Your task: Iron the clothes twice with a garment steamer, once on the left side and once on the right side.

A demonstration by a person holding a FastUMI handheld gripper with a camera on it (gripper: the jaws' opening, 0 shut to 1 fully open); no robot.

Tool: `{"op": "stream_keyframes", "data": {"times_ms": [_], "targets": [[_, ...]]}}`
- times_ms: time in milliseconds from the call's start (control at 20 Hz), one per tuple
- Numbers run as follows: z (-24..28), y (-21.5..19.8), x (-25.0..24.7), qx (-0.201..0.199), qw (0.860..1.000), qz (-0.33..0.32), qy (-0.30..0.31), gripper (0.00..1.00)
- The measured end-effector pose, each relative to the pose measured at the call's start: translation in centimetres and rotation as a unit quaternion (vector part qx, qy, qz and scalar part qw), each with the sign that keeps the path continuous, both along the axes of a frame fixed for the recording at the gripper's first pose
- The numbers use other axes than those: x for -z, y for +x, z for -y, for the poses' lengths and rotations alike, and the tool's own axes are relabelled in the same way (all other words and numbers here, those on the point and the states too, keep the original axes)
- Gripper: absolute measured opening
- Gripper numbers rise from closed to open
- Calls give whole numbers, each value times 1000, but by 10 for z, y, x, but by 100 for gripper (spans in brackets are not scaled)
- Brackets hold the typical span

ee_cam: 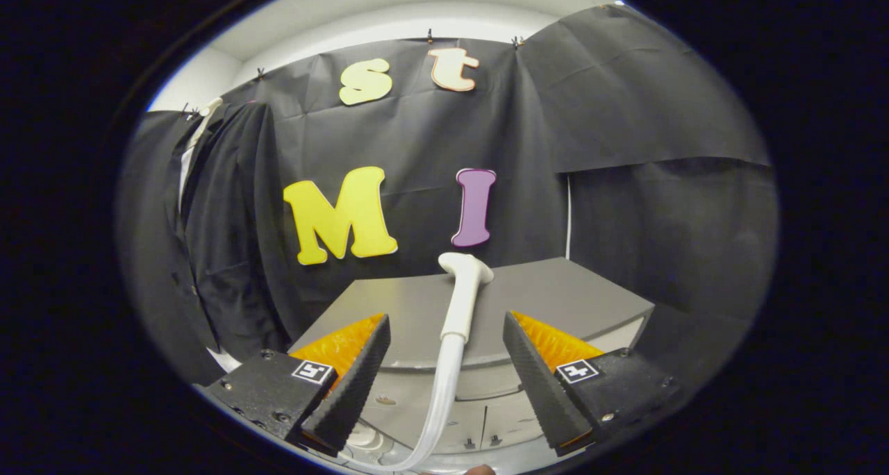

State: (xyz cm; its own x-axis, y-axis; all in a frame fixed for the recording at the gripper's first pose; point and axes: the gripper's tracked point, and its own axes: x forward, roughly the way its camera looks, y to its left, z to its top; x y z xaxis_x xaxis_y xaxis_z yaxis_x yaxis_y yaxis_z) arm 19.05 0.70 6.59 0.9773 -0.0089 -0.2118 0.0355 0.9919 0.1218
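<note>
Hovering with gripper [444,364] fingers spread, astride the steamer head [464,291] at frame centre, untouched. Could clip its hose [437,405] closing, nowhere near the dark garment [215,232] upper left.

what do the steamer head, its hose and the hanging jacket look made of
Steamer head, between the open gripper's fingers: likely hard plastic, smooth matte off-white. Hose: seemingly flexible plastic or rubber, glossy and bending. Jacket on the wall: dark woven fabric, soft folds, probably suiting cloth.
</note>
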Motion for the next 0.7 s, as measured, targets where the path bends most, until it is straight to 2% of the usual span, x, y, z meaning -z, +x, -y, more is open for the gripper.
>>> {"op": "stream_keyframes", "data": {"times_ms": [250,400,500,700], "targets": [[-4,54,4,-46,997,-53,12,100],[-3,75,17,-59,993,-104,23,100],[-1,90,20,-59,989,-132,28,100],[14,125,39,-33,977,-204,50,99]]}}
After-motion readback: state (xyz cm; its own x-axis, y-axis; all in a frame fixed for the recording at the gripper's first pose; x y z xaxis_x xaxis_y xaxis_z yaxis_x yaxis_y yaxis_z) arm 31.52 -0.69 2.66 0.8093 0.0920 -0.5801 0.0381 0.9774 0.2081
